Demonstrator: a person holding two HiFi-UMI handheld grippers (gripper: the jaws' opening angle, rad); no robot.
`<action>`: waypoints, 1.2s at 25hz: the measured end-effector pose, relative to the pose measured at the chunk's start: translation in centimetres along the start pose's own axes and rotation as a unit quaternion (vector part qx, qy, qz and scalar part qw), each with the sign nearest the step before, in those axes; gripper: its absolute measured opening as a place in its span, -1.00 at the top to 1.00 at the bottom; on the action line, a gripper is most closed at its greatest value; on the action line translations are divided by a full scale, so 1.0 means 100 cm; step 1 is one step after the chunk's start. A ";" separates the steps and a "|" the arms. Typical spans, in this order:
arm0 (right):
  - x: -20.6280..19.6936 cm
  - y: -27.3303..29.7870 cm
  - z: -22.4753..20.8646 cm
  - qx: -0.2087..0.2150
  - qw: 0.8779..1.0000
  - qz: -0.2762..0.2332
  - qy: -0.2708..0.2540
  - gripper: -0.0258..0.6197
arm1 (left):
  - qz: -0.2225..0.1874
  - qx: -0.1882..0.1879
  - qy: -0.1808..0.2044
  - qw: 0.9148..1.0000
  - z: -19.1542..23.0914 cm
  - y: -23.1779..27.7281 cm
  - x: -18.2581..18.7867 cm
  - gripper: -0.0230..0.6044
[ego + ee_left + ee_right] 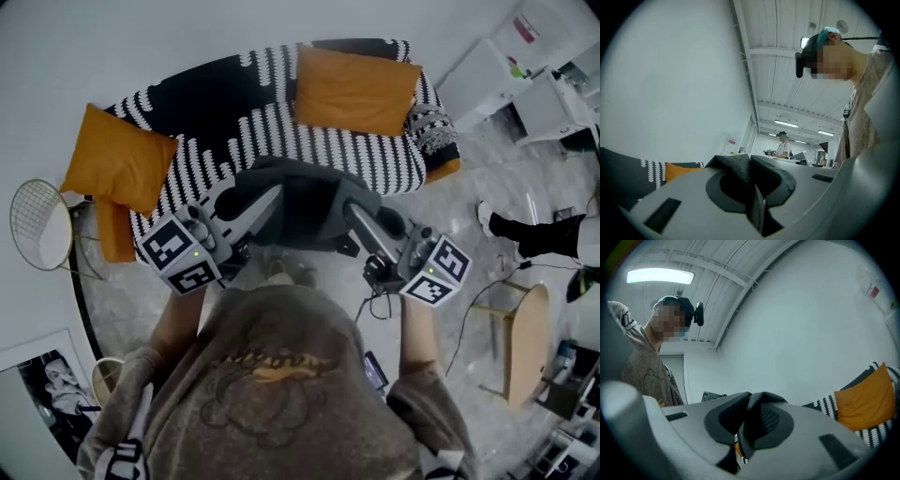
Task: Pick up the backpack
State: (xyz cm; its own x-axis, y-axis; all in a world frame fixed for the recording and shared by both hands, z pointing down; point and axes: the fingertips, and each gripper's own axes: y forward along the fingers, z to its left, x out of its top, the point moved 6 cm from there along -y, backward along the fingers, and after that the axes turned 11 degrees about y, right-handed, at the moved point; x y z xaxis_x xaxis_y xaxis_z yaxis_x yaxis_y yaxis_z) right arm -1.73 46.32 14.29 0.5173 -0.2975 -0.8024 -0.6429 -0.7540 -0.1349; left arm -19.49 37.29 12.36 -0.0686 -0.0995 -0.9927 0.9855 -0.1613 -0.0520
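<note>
As I look down from the head camera, a dark grey backpack [305,202] hangs between my two grippers, just in front of the seat edge of a black-and-white patterned sofa [234,103]; an orange cushion [117,157] lies at the sofa's left end and a second orange cushion [354,89] leans on the backrest at the right. My left gripper [267,199] reaches in from the left and meets the bag's left side; my right gripper [354,211] reaches in from the right and meets its right side; both point roughly level. Seen along the left gripper's own jaws, they are closed tight on a fold of the bag's dark fabric, which stands up between the pads; the right gripper's own view shows the same, jaws pinched together on a bunched piece of dark cloth with a mesh texture. Neither gripper is empty; each one grips the backpack.

By my judgement the pick-up is largely done; the grasp is made on both sides and the bag seems carried by the grippers rather than lying on the seat, though from above I cannot tell whether its bottom is clear of the sofa. What is left, if anything, is to bring it fully clear and hold it steady; a thin pinch of fabric could slip, so I would keep both grips firm.
</note>
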 end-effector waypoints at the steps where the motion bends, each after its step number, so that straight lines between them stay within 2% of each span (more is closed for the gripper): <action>1: -0.001 0.000 0.000 0.001 1.000 0.002 0.003 0.83 | 0.000 0.003 -0.002 1.000 0.001 0.000 -0.001 0.83; 10: 0.001 0.000 -0.001 -0.003 1.000 0.006 0.018 0.83 | 0.011 0.005 -0.008 1.000 0.000 0.001 0.000 0.83; 19: -0.001 0.003 0.001 0.013 0.998 0.053 0.026 0.83 | 0.015 0.008 -0.015 1.000 0.002 0.001 -0.003 0.83; 30: 0.006 0.001 -0.001 0.021 0.999 0.032 0.030 0.83 | 0.006 0.007 -0.008 1.000 -0.001 0.001 0.000 0.83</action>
State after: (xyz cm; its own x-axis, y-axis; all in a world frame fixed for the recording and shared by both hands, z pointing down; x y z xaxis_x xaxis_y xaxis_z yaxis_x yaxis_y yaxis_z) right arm -1.43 46.02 13.82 0.5066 -0.3801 -0.7739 -0.6987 -0.7069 -0.1103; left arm -19.41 37.38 12.32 -0.0599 -0.1163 -0.9914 0.9840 -0.1737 -0.0391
